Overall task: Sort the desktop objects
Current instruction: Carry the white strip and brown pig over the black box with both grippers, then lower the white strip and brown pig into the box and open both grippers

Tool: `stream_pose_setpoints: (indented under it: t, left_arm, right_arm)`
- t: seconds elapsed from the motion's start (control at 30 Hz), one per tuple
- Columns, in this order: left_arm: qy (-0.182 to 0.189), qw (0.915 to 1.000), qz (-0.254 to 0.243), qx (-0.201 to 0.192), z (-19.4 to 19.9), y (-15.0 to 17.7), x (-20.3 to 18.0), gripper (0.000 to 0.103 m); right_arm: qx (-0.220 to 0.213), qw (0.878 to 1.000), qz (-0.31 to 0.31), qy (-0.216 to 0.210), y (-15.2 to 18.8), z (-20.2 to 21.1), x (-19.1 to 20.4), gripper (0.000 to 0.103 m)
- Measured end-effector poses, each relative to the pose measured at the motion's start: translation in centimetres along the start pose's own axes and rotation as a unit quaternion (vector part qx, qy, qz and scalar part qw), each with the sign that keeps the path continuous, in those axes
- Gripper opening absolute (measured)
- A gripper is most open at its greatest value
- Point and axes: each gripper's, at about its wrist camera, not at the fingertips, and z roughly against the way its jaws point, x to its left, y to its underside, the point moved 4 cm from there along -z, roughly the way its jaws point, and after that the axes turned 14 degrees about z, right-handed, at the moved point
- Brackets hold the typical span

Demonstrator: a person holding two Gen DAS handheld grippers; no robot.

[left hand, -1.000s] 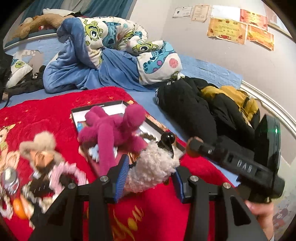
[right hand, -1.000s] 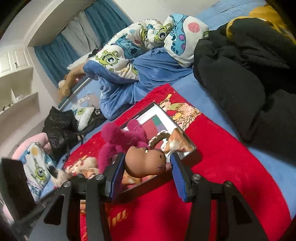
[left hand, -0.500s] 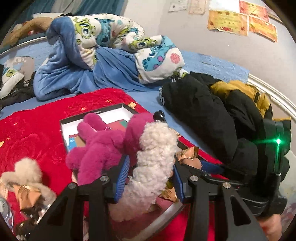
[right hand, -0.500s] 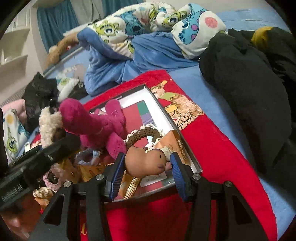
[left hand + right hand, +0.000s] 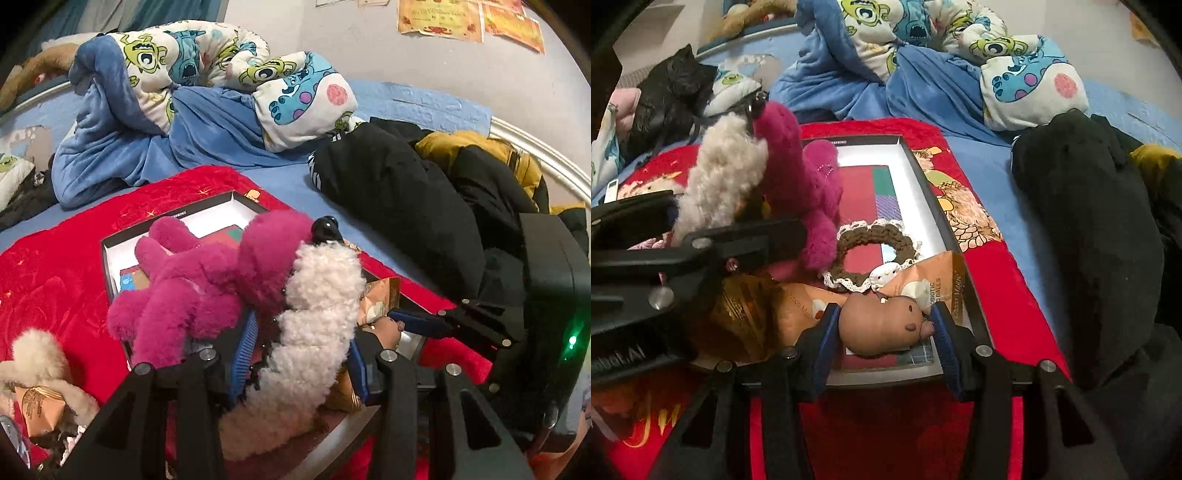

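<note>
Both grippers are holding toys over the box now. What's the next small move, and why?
Probably lower the right gripper slightly and open its jaws: the brown figure it clamps sits just above the box floor near the front rim, over the snack packet. The left gripper with its white fluffy toy can follow.

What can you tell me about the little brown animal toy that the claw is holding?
The little brown animal toy is smooth and rounded, like rubber or soft plastic, with a plump body, a small dark eye mark, a snout pointing to the right and a tiny pale bit on top. It lies sideways, squeezed between the blue pads of the right claw. It hangs low over the near end of the open box, right by an orange snack packet; whether it touches either cannot be told.
</note>
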Motion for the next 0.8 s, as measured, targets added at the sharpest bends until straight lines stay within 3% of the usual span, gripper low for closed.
stream_pose_setpoints:
  t: [0.4,0.43,0.53,0.63,0.7,0.8]
  left_arm:
    - [-0.004,0.9999,0.002,-0.011,0.5,0.2,0.1,0.046]
    - [-0.004,0.9999,0.000,-0.015,0.6,0.2,0.0,0.046]
    - [-0.007,0.9997,0.002,-0.025,0.9,0.0,-0.1,0.047]
    - [-0.015,0.9995,0.007,-0.028,1.1,-0.2,0.2,0.076]
    - [-0.023,0.9989,0.011,-0.040,1.3,-0.4,0.5,0.102]
    - [-0.012,0.9987,0.018,-0.046,1.7,-0.7,0.9,0.103]
  right_arm:
    - [-0.037,0.999,0.002,0.016,0.1,1.2,0.6,0.049]
    - [-0.041,0.999,0.003,0.013,0.1,1.2,0.7,0.054]
    - [-0.051,0.998,0.003,0.024,0.1,1.5,0.7,0.092]
    - [-0.062,0.998,-0.005,0.014,0.2,1.9,0.4,0.097]
    - [-0.069,0.998,-0.004,0.001,0.1,2.0,0.5,0.103]
    - [-0.077,0.997,-0.006,0.015,0.0,2.5,0.4,0.103]
